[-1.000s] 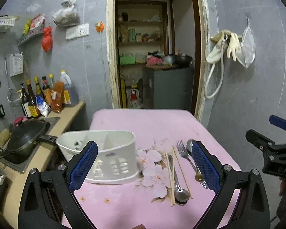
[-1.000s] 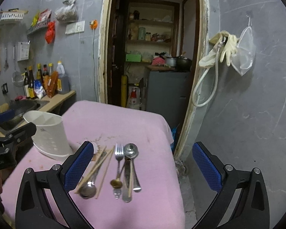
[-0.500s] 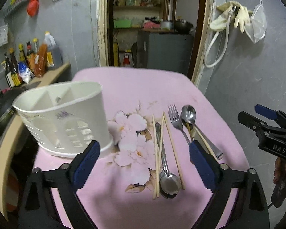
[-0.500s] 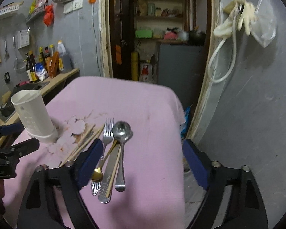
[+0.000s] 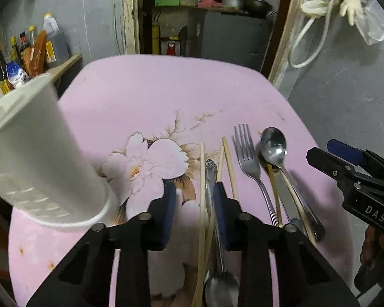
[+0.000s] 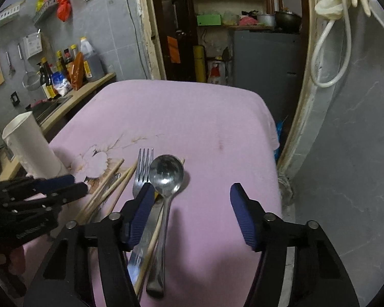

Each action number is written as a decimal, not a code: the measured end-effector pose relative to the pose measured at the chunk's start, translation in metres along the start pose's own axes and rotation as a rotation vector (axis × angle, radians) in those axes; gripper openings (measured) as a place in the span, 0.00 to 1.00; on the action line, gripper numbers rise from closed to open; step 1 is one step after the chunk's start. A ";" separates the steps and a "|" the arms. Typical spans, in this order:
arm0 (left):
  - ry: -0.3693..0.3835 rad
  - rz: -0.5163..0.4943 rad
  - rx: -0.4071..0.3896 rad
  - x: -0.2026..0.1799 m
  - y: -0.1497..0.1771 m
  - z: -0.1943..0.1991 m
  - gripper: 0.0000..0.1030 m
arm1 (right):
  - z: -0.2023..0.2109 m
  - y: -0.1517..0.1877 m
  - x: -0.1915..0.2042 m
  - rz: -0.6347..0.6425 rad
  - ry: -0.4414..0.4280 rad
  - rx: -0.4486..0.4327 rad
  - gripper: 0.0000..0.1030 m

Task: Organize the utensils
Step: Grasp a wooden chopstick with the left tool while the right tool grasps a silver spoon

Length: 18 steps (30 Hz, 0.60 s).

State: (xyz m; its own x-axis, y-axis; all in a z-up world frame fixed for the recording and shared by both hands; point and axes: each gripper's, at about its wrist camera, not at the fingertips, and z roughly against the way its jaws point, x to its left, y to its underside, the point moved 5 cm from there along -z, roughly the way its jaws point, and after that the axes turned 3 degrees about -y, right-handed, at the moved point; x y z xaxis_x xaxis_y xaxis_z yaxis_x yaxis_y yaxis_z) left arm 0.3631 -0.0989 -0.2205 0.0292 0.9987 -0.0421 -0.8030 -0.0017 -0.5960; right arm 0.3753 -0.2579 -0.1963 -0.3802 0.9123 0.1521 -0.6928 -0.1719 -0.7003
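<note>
left claw [image 5: 195,206] closing over chopsticks [image 5: 201,192]

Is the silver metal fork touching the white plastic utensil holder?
Apart. The left wrist view shows fork and holder separated by bare pink cloth and chopsticks.

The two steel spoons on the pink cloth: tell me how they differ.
The steel spoon by the fork lies with its bowl toward the far edge of the pink flowered cloth; the steel spoon among the wooden chopsticks lies reversed, bowl toward the near edge. The first rests over other cutlery, outside any gripper; the second's handle runs between the closing jaws of the left gripper. Both are shiny metal, lying flat.
</note>
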 end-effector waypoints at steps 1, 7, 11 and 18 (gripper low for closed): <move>-0.001 0.004 0.008 0.001 -0.001 -0.004 0.20 | -0.003 -0.002 -0.001 -0.002 -0.006 -0.001 0.56; 0.006 -0.004 0.056 0.005 -0.006 -0.018 0.18 | -0.018 -0.004 -0.004 0.006 -0.050 0.028 0.52; 0.014 -0.002 0.100 0.009 -0.004 -0.025 0.18 | -0.027 -0.005 -0.002 0.016 -0.077 0.048 0.52; 0.025 0.010 0.131 0.009 -0.005 -0.029 0.18 | -0.043 -0.009 0.009 0.052 -0.108 0.087 0.52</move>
State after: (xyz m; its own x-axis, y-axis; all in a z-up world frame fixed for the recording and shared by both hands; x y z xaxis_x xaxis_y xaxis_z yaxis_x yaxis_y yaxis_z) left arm 0.3845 -0.0910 -0.2412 0.0343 0.9971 -0.0683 -0.8742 -0.0032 -0.4856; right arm 0.4050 -0.2321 -0.2188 -0.4779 0.8566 0.1946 -0.7189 -0.2541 -0.6471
